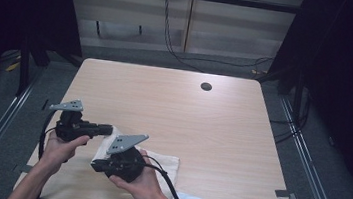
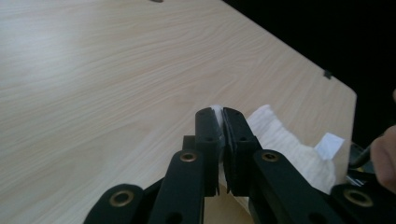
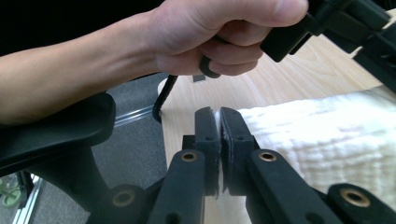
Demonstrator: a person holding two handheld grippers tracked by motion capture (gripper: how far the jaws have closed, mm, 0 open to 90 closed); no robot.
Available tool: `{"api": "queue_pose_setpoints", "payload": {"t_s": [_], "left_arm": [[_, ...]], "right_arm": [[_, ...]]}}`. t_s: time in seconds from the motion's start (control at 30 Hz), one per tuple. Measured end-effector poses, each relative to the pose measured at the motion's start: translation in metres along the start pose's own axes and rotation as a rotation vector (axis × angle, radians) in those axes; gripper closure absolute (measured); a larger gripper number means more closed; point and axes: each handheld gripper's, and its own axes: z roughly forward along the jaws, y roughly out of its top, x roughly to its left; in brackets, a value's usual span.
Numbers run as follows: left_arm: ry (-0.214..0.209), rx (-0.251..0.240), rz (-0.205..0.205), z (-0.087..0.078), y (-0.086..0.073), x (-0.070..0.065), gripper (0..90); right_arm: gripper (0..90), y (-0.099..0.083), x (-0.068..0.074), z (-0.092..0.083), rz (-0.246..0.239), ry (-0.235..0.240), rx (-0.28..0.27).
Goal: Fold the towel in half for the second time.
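The left gripper (image 2: 220,140) rises from six o'clock with its black jaws pinched on an edge of the white cloth (image 2: 289,144), which spreads toward four o'clock across the pale wooden bench (image 2: 102,70), a hand (image 2: 385,156) at three o'clock.

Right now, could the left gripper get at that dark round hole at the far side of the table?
Probably yes, but not freely: bare table lies between it and the hole, yet the left gripper is shut on the cloth and would drag it along.

Table (image 1: 202,117) beyond the cloth (image 1: 165,162) lies open (one small hole (image 1: 206,87)).
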Motion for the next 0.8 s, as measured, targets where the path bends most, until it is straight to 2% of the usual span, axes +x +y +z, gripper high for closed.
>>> {"api": "queue_pose_setpoints", "payload": {"t_s": [0.13,0.3,0.43,0.57,0.8], "left_arm": [[-0.01,0.006,0.02,0.007,0.008,-0.009,85.9],[-0.014,0.027,0.023,0.016,0.008,-0.012,85.9],[-0.026,0.051,0.023,0.027,0.006,-0.013,85.9],[-0.033,0.077,0.049,0.038,0.01,-0.019,85.9],[-0.043,0.103,0.052,0.056,0.012,-0.021,85.9]], "right_arm": [[86.7,-0.001,0.001,-0.012,-0.003,-0.009,-0.005],[86.7,-0.003,0.004,-0.025,-0.016,-0.035,-0.003],[86.7,-0.01,0.001,-0.029,-0.001,-0.041,0.008],[86.7,-0.014,0.001,-0.03,-0.005,-0.055,0.04],[86.7,-0.022,-0.004,-0.045,0.014,-0.079,0.029]]}}
